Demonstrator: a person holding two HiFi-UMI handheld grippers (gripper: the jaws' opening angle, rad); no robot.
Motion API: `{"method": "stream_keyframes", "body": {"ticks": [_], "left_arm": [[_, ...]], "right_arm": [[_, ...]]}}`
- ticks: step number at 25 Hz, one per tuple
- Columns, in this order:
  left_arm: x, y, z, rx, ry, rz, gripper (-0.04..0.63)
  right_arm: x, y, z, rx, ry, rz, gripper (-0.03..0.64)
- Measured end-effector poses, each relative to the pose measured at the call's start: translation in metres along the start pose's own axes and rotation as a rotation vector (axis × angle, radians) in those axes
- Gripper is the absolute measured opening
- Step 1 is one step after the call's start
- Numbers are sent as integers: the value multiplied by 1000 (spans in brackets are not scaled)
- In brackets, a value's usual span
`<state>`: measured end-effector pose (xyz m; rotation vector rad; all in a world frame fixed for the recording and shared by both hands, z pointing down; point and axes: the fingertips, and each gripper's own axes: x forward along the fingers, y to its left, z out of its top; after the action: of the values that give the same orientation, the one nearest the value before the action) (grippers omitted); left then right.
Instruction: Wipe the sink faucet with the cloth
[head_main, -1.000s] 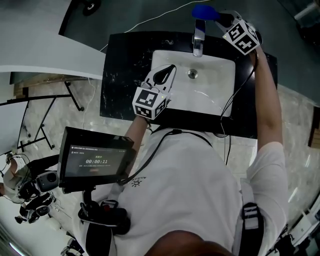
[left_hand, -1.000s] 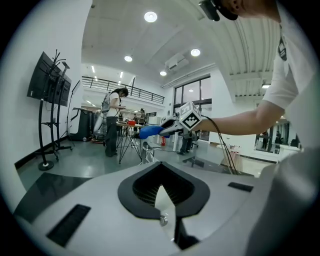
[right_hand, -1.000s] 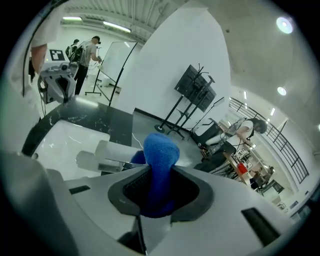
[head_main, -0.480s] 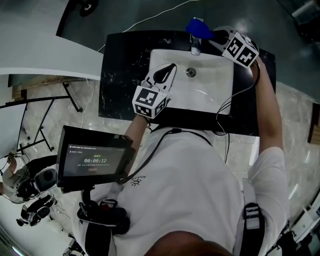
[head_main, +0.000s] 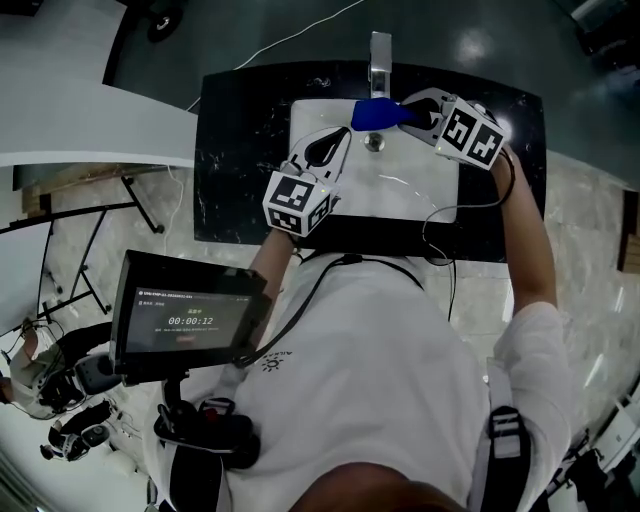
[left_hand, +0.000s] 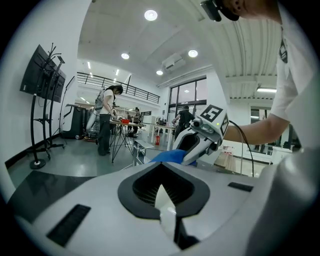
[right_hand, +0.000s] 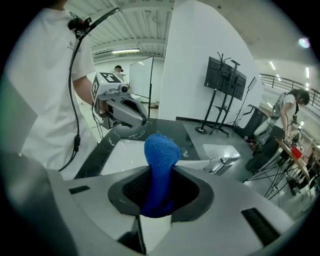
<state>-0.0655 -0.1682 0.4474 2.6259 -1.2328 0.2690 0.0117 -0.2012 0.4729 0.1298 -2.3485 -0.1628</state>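
Finding on the grip: the right gripper (head_main: 403, 112) has its fingers closed partway on a blue cloth (right_hand: 161, 150). The cloth is bunched deep between them, with a rounded tuft standing proud of the fingertips. The left gripper (head_main: 340, 140) has its fingers fully together with nothing between them, and it rests over the near left part of the white sink basin (head_main: 420, 195), which is set in the black marble desk (head_main: 240, 150). The chrome faucet (head_main: 380, 55) stands just beyond the tuft in the head view. In the right gripper view it lies ahead and to the right of the fingers (right_hand: 222, 162), and we see no contact between cloth and faucet. The drain (head_main: 374, 142) sits just below the tuft. We judge the cloth to be light, soft and limp, a terry-type fabric that should fold round the spout readily but offers no stiffness of its own. The present hold, on the gathered middle with a pad of fabric left forward, looks suitable. The faucet appears rigid, fixed and smooth, so we expect the cloth to slide easily over it. Friction at the edges could tug the fabric out of a loose grip.
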Motion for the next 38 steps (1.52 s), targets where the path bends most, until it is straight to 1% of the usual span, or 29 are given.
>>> {"method": "stream_keyframes", "body": {"ticks": [3, 6, 8, 11, 14, 17, 21, 24, 27, 30, 32, 34, 36, 38], "left_arm": [[1, -1, 0, 0, 1, -2, -3], [1, -1, 2, 3, -1, -1, -2], [0, 1, 1, 3, -1, 4, -3], [-2, 4, 0, 3, 0, 16, -2], [-5, 8, 0, 3, -3, 27, -2], [-5, 10, 0, 1, -5, 33, -2], [-5, 9, -1, 0, 0, 32, -3], [-5, 9, -1, -1, -1, 30, -2], [-3, 7, -2, 0, -3, 19, -2], [-2, 5, -2, 5, -4, 5, -2], [-6, 6, -2, 6, -4, 9, -2], [-8, 5, -2, 0, -5, 11, -2], [-6, 2, -1, -4, -8, 4, -2], [-3, -1, 0, -3, -8, -8, -2]], "right_arm": [[8, -6, -14, 58, 1, 16, 100], [18, -15, -22, 128, 5, 55, 100], [25, -26, -27, 169, 27, 69, 100], [32, -49, -37, 212, 72, 50, 100], [39, -66, -37, 236, 87, 22, 100], [45, -85, -33, 272, 64, -41, 100], [47, -109, -37, 381, 6, -133, 100], [40, -116, -44, 433, -10, -183, 100], [25, -122, -60, 493, -20, -245, 100], [3, -130, -88, 559, -13, -341, 100], [-9, -128, -96, 551, -12, -376, 100], [-20, -112, -91, 490, -42, -349, 100], [-31, -88, -79, 422, -80, -270, 100], [-36, -61, -67, 370, -88, -173, 100]]}}
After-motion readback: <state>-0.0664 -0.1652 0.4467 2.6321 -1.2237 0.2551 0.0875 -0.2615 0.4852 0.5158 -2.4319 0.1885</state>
